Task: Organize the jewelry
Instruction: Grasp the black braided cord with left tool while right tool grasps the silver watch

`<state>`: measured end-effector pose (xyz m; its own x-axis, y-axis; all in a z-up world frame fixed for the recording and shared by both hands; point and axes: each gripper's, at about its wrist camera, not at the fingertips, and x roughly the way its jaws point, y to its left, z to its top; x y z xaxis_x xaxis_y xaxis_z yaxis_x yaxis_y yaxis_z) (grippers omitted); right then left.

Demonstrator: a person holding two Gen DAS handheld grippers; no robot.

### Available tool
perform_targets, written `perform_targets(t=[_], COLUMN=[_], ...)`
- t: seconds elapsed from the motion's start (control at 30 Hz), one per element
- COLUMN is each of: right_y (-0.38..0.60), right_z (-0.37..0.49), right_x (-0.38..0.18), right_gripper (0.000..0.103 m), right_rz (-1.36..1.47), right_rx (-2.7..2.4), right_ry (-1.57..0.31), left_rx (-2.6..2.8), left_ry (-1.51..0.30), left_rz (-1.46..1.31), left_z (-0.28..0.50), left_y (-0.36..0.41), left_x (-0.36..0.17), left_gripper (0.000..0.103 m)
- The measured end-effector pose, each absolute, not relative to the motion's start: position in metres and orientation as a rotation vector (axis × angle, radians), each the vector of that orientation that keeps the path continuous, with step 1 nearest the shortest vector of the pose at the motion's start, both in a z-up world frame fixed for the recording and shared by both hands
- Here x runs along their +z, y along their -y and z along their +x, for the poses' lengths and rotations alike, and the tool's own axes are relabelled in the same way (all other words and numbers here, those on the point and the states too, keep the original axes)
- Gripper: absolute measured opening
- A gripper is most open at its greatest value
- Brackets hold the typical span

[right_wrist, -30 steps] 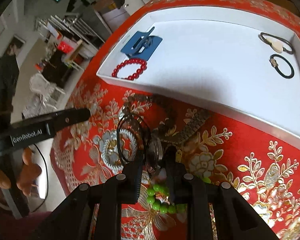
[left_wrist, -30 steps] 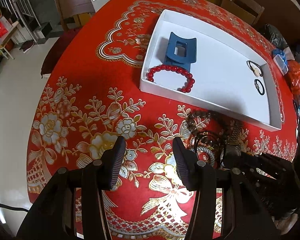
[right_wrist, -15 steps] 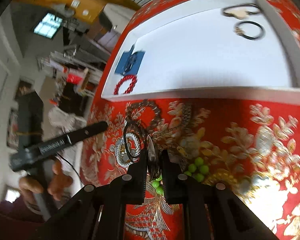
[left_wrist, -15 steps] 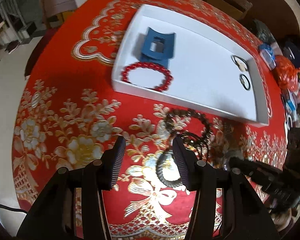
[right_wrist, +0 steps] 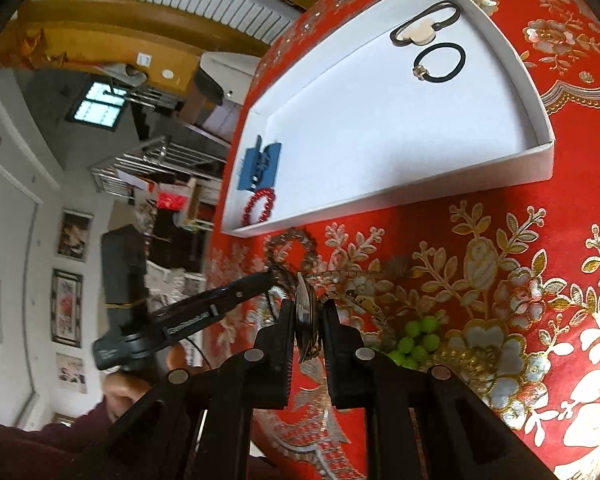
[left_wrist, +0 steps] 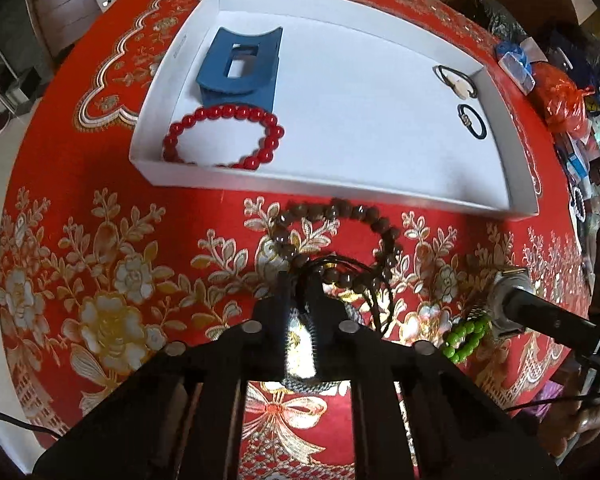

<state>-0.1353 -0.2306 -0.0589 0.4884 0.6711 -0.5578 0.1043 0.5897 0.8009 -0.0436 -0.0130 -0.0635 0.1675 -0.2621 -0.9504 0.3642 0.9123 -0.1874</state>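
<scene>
Gripping with the left claw [left_wrist: 300,300], nearly closed on a silvery woven bracelet [left_wrist: 300,356] with thin black cords [left_wrist: 376,280] looping off its tip; pinching with the right claw [right_wrist: 307,316], pressed tight onto a watch [right_wrist: 305,320] held on edge, its metal band [right_wrist: 364,300] trailing down to the bench [left_wrist: 100,184]. Lying tangled in the near middle of the bench, just in front of the white tray [left_wrist: 380,196]: a brown bead bracelet [left_wrist: 340,216] and green beads [left_wrist: 464,340], the green ones beside the watch. Already sitting in the tray: a blue hair claw [left_wrist: 240,68] and red bead bracelet [left_wrist: 224,136] at the left, two hair ties [left_wrist: 464,100] at the far right. Risking, probably, dragging the brown beads along, the black cords appearing to cross them, so lifting straight up and snagging, perhaps pulling the loop off the bench edge. Risking also the watch slipping from so narrow an edge-on pinch, or its hanging band catching the green beads. Working close together, possibly knocking claw against claw while carrying toward the tray.
</scene>
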Motion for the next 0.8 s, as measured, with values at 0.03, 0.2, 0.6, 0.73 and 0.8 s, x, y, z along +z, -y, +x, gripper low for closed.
perform_targets(t=[0.03,0.2,0.6,0.73,0.8], right_y=[0.233,0.24,0.251,0.253,0.253], right_z=[-0.138,-0.138,-0.139,-0.143,-0.145], right_x=[-0.059,-0.046,-0.02,-0.021,-0.021], right_gripper=[0.012,0.012,0.012,0.012,0.012], right_rz=[0.908,0.933,0.961,0.973,0.978], right_rx=[0.412,0.422,0.443,0.442,0.443], right_ry=[-1.018,-0.974,-0.906,-0.907,-0.907], left_rx=[-0.453,-0.512,-0.501,-0.478,-0.469], left_ry=[-1.32,-1.288,-1.346,-1.35,-1.352], left_rz=[0.088,0.05,0.037,0.102,0.103], left_z=[-0.044,-0.046,-0.041,-0.046,-0.046], left_y=[0.013,0.006,-0.002,0.007,0.012], left_x=[-0.061,-0.039,-0.041,-0.057,-0.065], left_gripper=[0.003,0.001,0.016,0.022,0.022])
